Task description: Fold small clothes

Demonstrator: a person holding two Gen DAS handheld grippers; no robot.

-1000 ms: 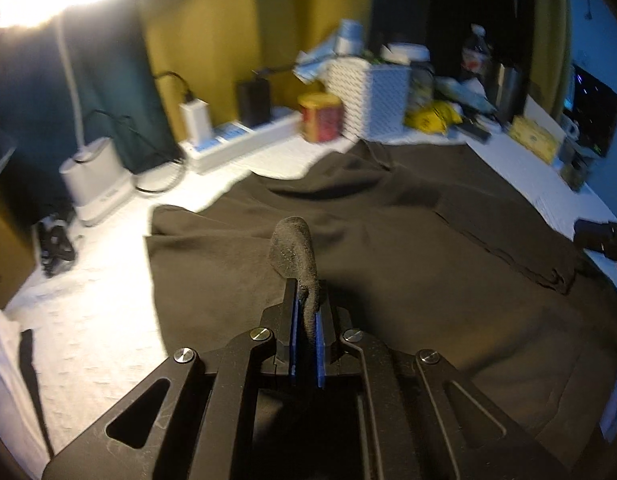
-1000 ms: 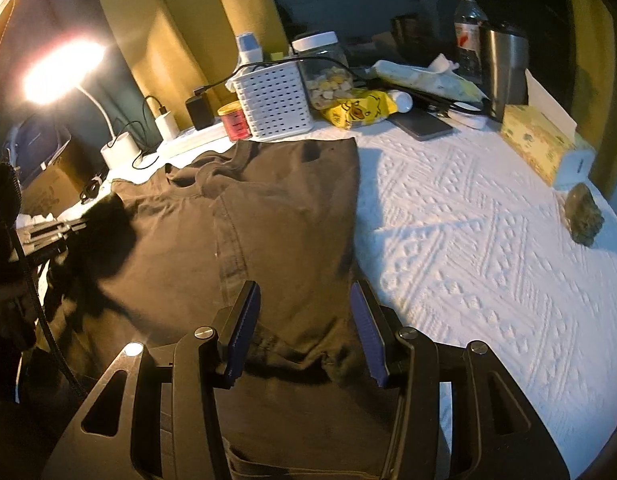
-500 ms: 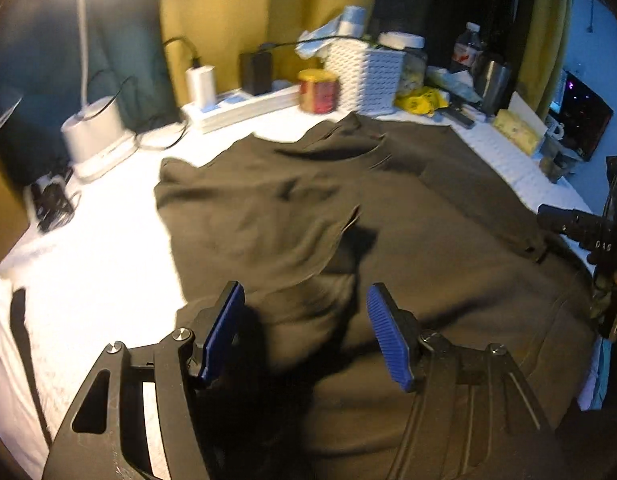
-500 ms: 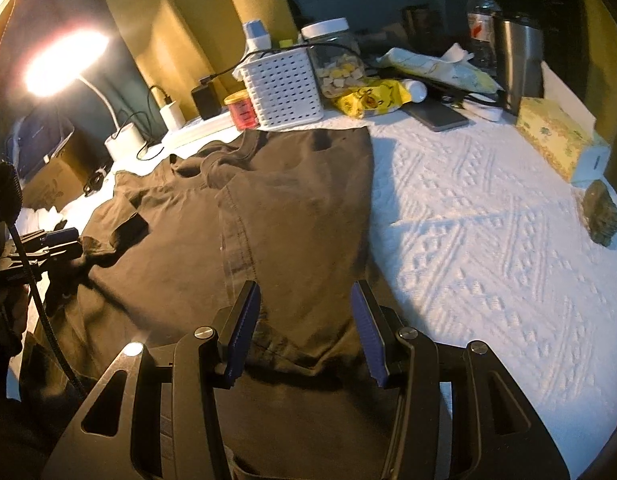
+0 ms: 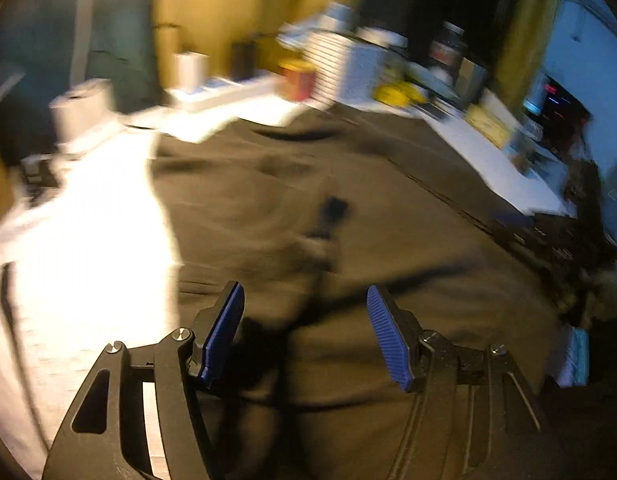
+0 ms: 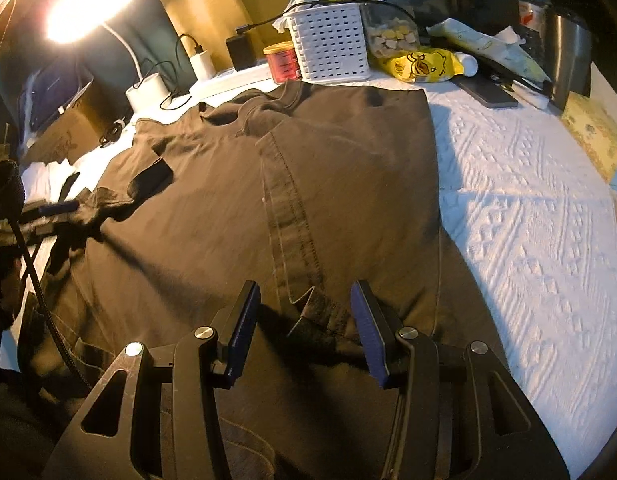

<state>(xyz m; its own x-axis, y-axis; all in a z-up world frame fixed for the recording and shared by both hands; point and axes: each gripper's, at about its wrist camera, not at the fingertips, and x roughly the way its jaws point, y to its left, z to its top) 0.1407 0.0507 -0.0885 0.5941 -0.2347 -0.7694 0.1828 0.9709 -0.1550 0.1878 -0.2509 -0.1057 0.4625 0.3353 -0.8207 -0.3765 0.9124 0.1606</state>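
Both claws, the left gripper and the right gripper, are held released above the dark brown cotton T-shirt, so a hem grasp is judged needed for the next fold.

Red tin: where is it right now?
In the right wrist view the red tin stands at the table's back edge, touching the white basket's left side, just beyond the shirt's collar.

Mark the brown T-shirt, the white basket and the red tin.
brown T-shirt [image 6: 348, 184]: right wrist view, folded-over side panel.
white basket [image 6: 328, 44]: right wrist view, front wall.
red tin [image 6: 283, 65]: right wrist view, side label.
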